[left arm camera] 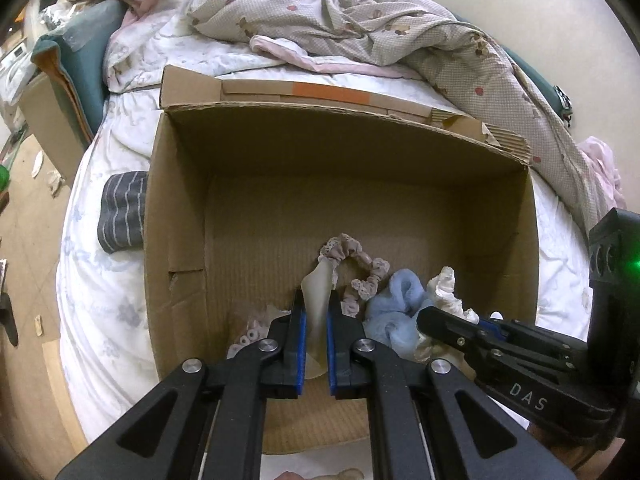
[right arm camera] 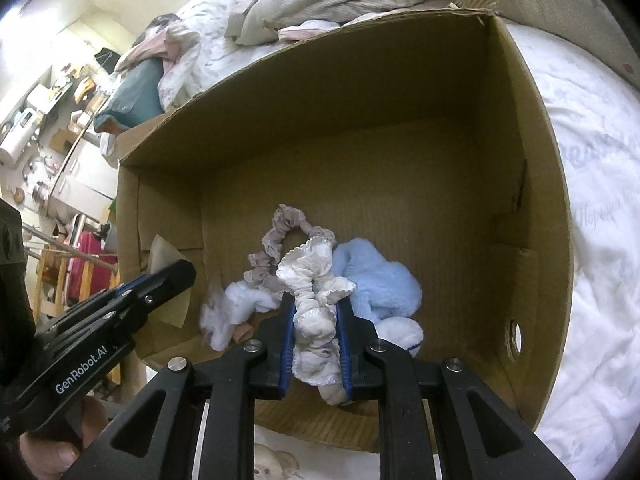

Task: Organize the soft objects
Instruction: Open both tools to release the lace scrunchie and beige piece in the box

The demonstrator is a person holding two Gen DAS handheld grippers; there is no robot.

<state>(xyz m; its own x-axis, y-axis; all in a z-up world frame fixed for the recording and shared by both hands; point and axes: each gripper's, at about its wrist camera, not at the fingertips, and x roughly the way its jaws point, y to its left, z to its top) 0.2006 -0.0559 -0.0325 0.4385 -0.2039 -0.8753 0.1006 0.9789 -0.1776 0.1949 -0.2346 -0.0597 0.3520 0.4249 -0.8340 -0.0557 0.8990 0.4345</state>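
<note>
Left gripper (left arm camera: 316, 312) is clamped on a beige sheet (left arm camera: 318, 300), right gripper (right arm camera: 316, 320) on a white scrunchie (right arm camera: 316, 300), above the cardboard box (left arm camera: 176, 240). Frills could be snagged on release.

"DAS" on right hand-held gripper (left arm camera: 444, 322); "GenRobot.AI" on left hand-held gripper (right arm camera: 168, 280)

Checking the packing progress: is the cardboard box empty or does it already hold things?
Not empty: the cardboard box holds a blue plush and a beige scrunchie on its floor.
</note>
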